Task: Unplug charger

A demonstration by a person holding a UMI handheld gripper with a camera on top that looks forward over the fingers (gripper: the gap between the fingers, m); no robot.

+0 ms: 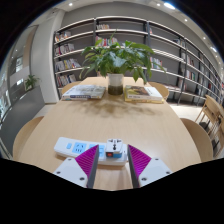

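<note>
A white charger (pixel 115 148) is plugged into the right end of a white power strip (pixel 82 148) with blue socket markings, lying on a round wooden table (pixel 150 125). The strip's end block with a red switch (pixel 112 154) sits between my fingers. My gripper (pixel 112 160) is open, its magenta pads (pixel 88 157) at either side of the block with small gaps. The charger stands just ahead of the fingertips.
A potted green plant (pixel 117 62) stands at the table's middle, with open books (pixel 84 92) to its left and books (pixel 142 93) to its right. Wooden chairs (pixel 212 110) stand around the table. Bookshelves (pixel 170 50) line the back wall.
</note>
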